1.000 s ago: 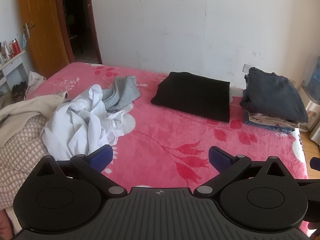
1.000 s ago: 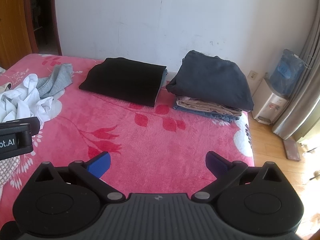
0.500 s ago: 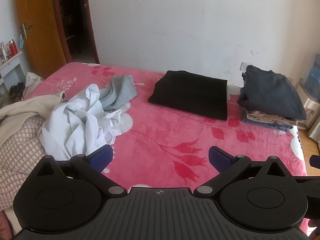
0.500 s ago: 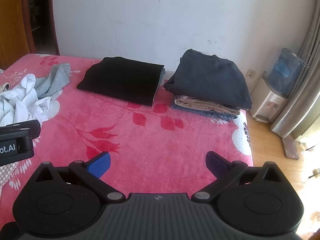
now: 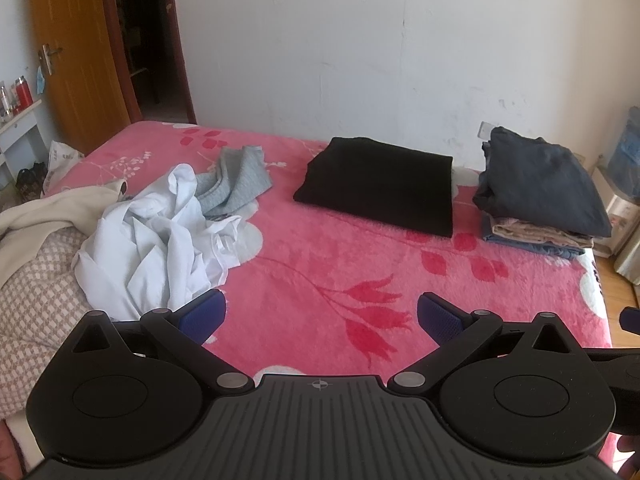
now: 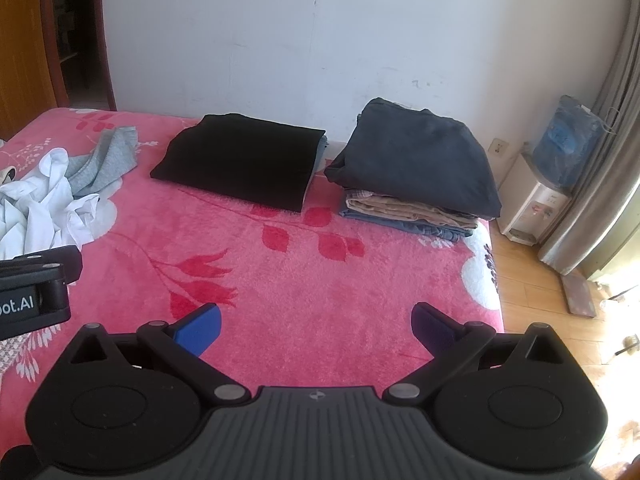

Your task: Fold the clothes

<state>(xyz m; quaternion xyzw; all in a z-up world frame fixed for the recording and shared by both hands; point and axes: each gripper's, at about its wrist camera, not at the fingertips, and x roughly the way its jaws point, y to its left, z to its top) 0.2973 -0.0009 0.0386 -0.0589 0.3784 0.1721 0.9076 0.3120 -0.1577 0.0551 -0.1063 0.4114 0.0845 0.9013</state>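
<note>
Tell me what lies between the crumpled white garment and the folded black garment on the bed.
Mostly bare pink blanket. A loose grey garment lies against the far side of the white garment, short of the black garment. The left wrist view shows it best.

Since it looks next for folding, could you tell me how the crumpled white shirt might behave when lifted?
The white shirt lies in loose creases, so it is probably floppy and light. It overlaps the grey garment, which may drag along. One pinch would likely leave most of it hanging.

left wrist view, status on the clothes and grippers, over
Left gripper and right gripper open, empty, above the bed. White shirt crumpled, unfolded, nearest the left gripper. Nothing in the way.
</note>
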